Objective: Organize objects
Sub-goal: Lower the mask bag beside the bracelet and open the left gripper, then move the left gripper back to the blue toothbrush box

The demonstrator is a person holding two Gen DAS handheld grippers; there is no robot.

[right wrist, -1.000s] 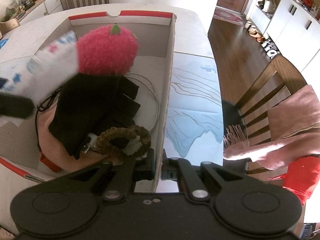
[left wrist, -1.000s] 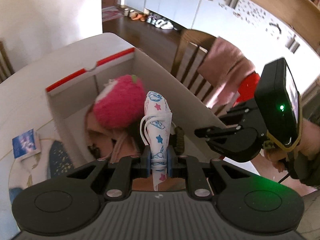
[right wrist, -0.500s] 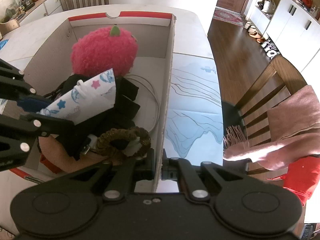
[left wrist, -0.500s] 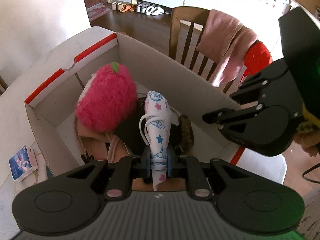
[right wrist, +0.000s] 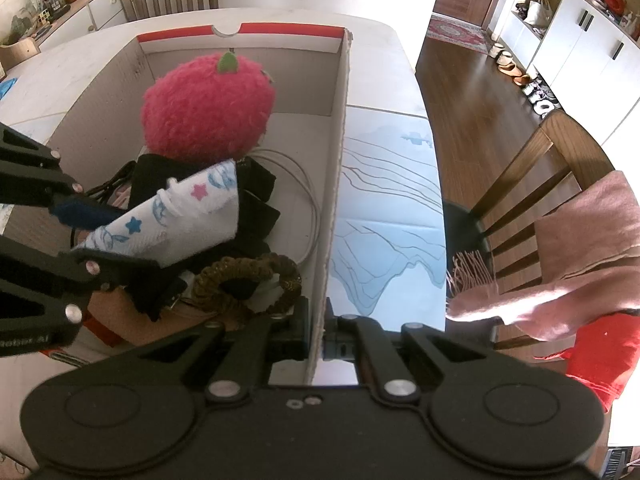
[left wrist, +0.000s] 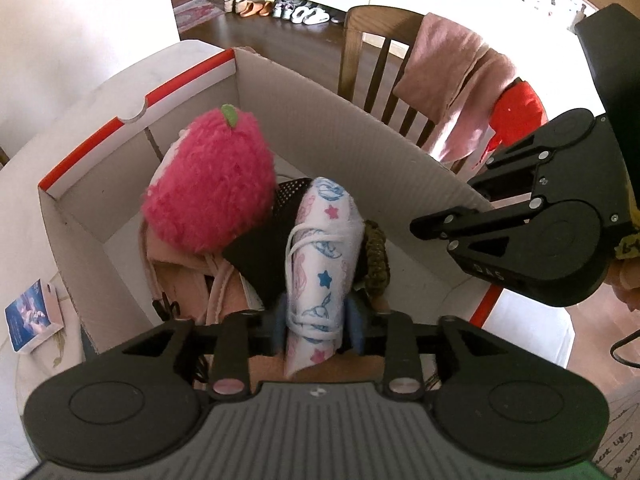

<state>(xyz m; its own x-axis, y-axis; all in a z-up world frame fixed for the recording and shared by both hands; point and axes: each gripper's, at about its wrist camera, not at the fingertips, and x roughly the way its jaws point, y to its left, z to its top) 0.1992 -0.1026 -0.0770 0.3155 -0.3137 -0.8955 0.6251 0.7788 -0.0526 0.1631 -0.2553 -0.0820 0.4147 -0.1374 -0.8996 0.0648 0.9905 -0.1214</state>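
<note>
Bright daylight, blown-out whites, fisheye-warped edges, mostly sharp.

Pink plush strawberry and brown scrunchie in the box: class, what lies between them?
Between the pink plush strawberry and the brown scrunchie lies black fabric, with the patterned face mask held over it; right wrist view.

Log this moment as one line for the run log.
left gripper: shut on star-print cloth, above box | right gripper: shut on box wall | pink plush: in box
</note>
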